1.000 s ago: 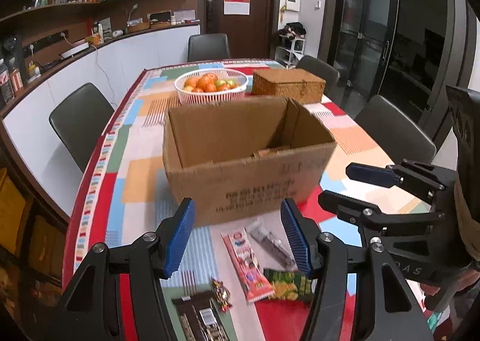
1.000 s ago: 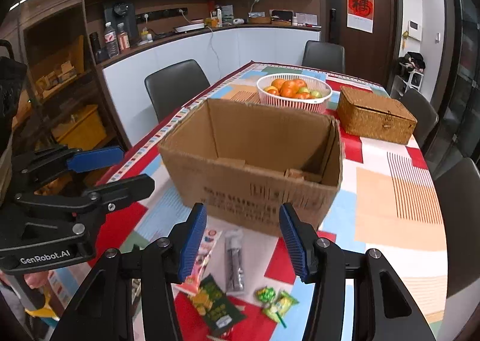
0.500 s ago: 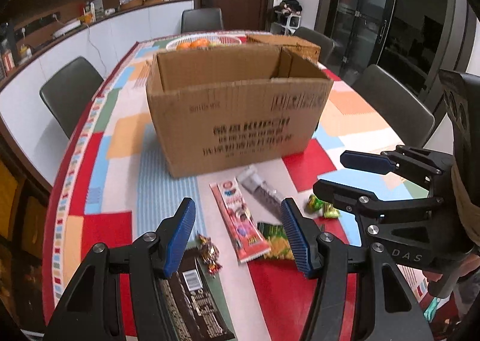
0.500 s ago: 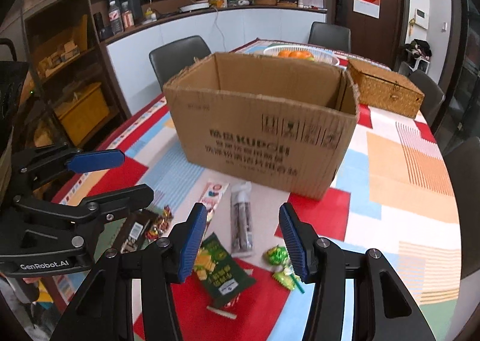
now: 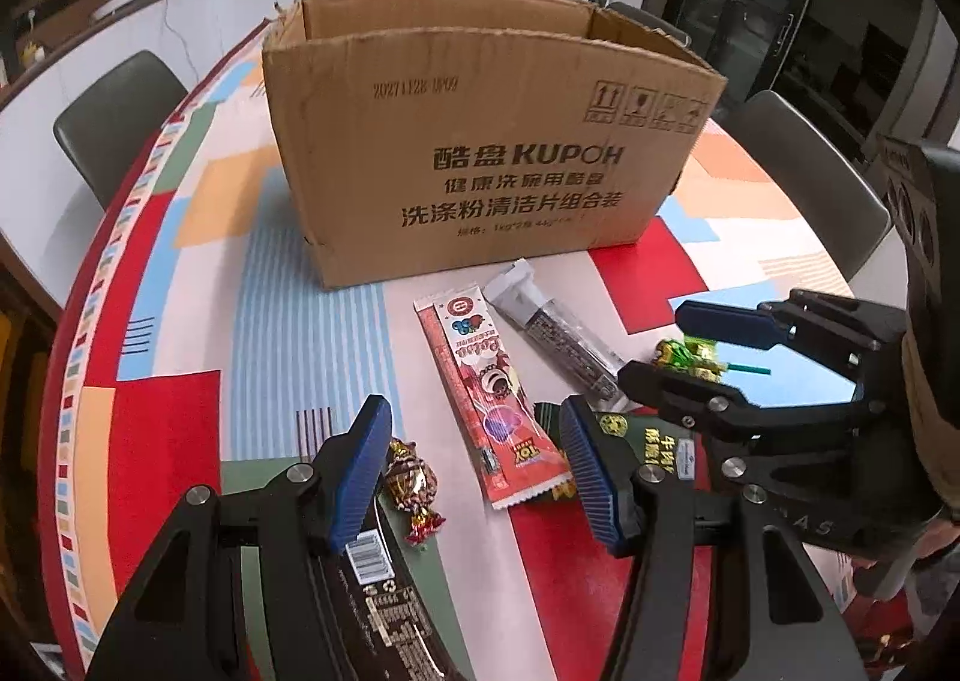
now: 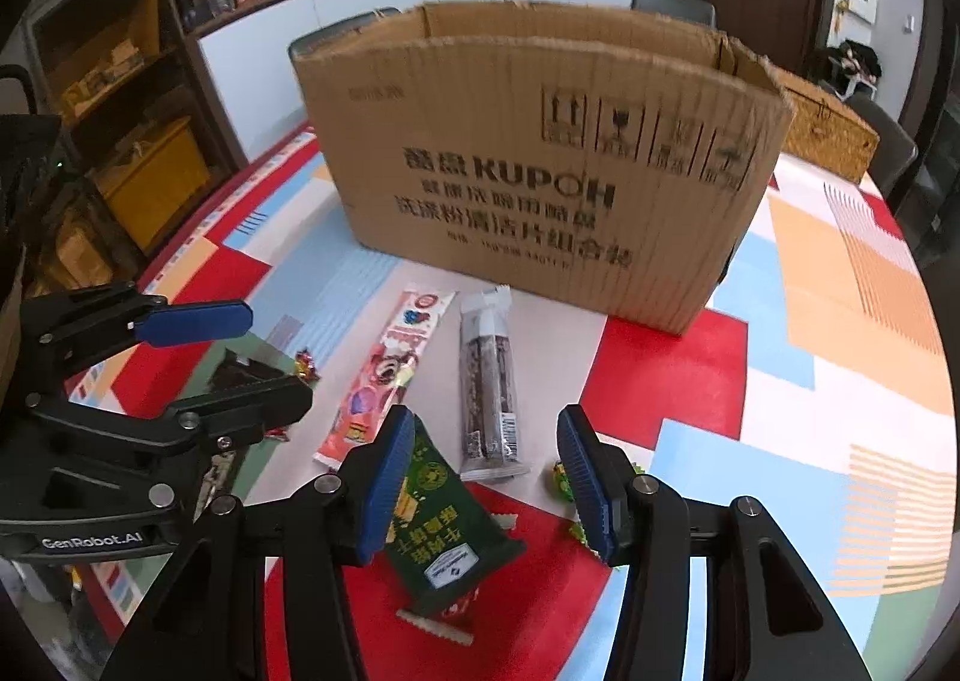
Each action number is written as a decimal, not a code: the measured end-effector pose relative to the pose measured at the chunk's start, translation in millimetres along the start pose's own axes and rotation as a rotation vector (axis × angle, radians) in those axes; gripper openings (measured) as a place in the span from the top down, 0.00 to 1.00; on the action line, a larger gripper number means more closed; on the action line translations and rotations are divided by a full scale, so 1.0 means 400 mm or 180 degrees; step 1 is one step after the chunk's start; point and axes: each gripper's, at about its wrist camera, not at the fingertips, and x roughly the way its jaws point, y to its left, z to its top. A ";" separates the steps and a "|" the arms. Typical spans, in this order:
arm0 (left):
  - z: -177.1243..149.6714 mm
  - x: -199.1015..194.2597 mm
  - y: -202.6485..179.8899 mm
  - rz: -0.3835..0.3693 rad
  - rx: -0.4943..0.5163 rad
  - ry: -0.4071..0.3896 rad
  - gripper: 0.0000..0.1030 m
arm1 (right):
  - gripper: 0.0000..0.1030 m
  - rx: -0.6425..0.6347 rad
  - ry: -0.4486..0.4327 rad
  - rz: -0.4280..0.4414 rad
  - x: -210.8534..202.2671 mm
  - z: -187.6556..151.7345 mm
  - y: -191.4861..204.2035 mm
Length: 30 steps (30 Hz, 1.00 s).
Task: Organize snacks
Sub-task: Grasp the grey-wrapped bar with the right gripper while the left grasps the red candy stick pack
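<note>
An open cardboard box [image 5: 480,141] [image 6: 540,171] stands on the patterned table. In front of it lie a pink-red snack stick pack [image 5: 489,399] [image 6: 384,375], a grey-dark bar pack [image 5: 558,333] [image 6: 489,381], a green packet [image 5: 654,441] [image 6: 444,531], green wrapped candies [image 5: 690,354] [image 6: 564,480], a red-gold candy [image 5: 411,483] [image 6: 306,366] and a black packet [image 5: 384,591]. My left gripper [image 5: 474,471] [image 6: 240,351] is open low over the pink pack. My right gripper [image 6: 486,483] [image 5: 672,345] is open over the green packet.
A woven basket [image 6: 828,132] sits behind the box at the right. Dark chairs [image 5: 114,111] [image 5: 810,171] ring the table. A counter and shelves [image 6: 150,81] run along the left wall.
Both grippers have dropped lower and moved in closer to the snacks; the box now looms larger and its inside is out of sight. Both stay open.
</note>
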 end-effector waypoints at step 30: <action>0.051 0.191 0.017 0.0099 -0.0244 0.0562 0.58 | 0.59 0.0219 0.0227 0.0057 0.103 0.002 -0.046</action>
